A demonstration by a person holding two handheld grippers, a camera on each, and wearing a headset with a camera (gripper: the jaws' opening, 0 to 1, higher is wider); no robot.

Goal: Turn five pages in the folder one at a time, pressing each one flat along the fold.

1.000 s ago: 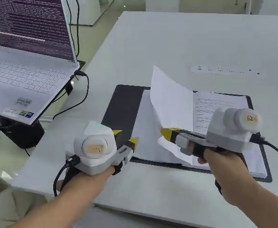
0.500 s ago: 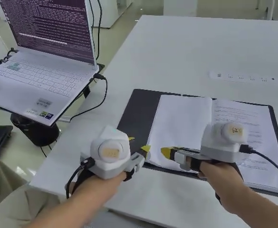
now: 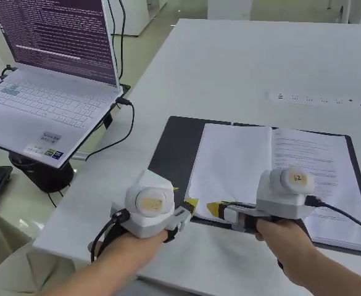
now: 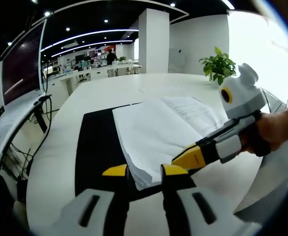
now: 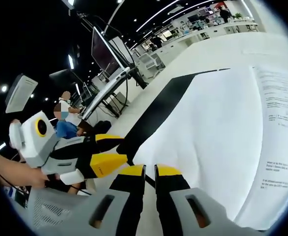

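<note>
Folder [image 3: 168, 145] lies open on the white table [image 3: 229, 61], its black cover showing at the left. Farthest left, a laptop [image 3: 44, 98] stands with its screen lit, and a black cable [image 3: 121, 132] runs from its side towards the folder. Next comes the left gripper [image 3: 184, 197], at the folder's near edge. Its jaws are apart, and the left gripper view shows the near corner of the sheets between the two tips. The blank page [image 3: 229, 160], which a second ago stood upright over the fold in mid-turn, now lies flat on the left-hand stack. The right gripper [image 3: 213, 209] points at the left one from just beside it. Its jaws are drawn nearly together with nothing between them. The printed page [image 3: 316, 166] lies flat at the right.
</note>
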